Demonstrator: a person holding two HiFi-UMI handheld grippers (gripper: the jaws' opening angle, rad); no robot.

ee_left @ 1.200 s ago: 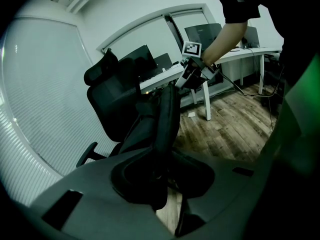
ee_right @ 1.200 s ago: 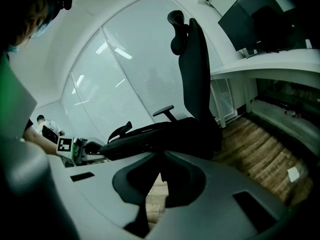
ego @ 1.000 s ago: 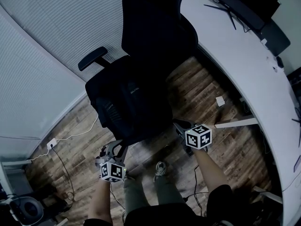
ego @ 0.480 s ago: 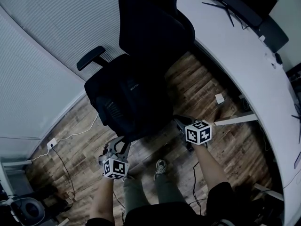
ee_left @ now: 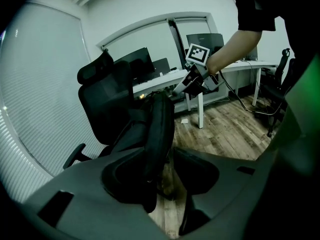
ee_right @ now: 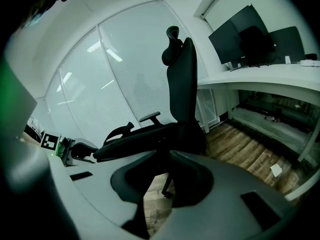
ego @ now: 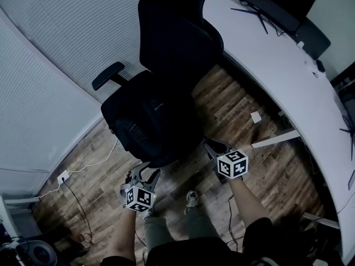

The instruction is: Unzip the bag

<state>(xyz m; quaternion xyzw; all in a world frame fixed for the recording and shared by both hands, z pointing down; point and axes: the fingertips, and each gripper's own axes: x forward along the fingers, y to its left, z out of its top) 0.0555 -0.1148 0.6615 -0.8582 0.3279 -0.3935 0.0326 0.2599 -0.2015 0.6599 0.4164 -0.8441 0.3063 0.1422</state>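
Observation:
A black bag lies on the seat of a black office chair; both are dark, so the zip does not show. My left gripper is at the bag's front edge. Its jaws are opening. In the left gripper view a black edge runs into the gap of the left gripper, by the left jaw, and I see no pad pressing on it. My right gripper hovers at the seat's front right corner. The right gripper is open with only floor and the chair's base behind the gap.
A long white desk with dark monitors curves along the right. A white cable runs to a wall socket at the left. The person's shoe stands on the wooden floor below the chair. White blinds close off the left side.
The left gripper has shifted slightly right, closer to the seat's front edge, and its jaws stand wider apart. The right gripper has hardly moved.

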